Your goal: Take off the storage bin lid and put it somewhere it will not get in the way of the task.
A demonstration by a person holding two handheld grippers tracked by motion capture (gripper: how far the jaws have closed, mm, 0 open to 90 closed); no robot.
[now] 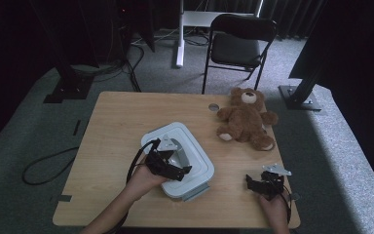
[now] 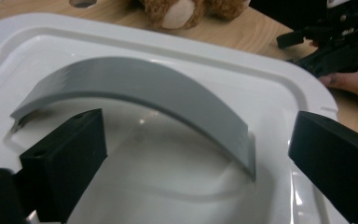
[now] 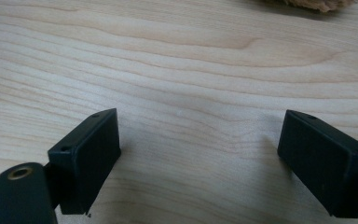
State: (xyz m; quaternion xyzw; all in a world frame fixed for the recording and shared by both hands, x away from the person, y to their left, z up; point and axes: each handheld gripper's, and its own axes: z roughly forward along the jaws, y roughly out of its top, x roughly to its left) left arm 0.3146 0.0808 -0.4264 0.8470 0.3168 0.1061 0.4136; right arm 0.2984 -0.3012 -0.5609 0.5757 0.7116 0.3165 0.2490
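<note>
A white lidded box (image 1: pixel 196 157) with a grey arched handle (image 2: pixel 168 93) on its lid (image 2: pixel 279 88) sits in the middle of the wooden table (image 1: pixel 112 126). My left gripper (image 1: pixel 171 168) hovers over the lid, open, jaws set wide on either side of the handle without touching it. A brown teddy bear (image 1: pixel 246 119) lies at the far right of the table; its foot (image 2: pixel 179 11) shows beyond the lid. My right gripper (image 1: pixel 263 185) rests open near the front right edge, pointing at bare wood (image 3: pixel 200 93).
A black folding chair (image 1: pixel 238 46) stands beyond the table. A round cable hole (image 1: pixel 214 107) lies beside the bear. A grey latch (image 1: pixel 196 193) sticks out at the box's near corner. Cables trail on the carpet at left.
</note>
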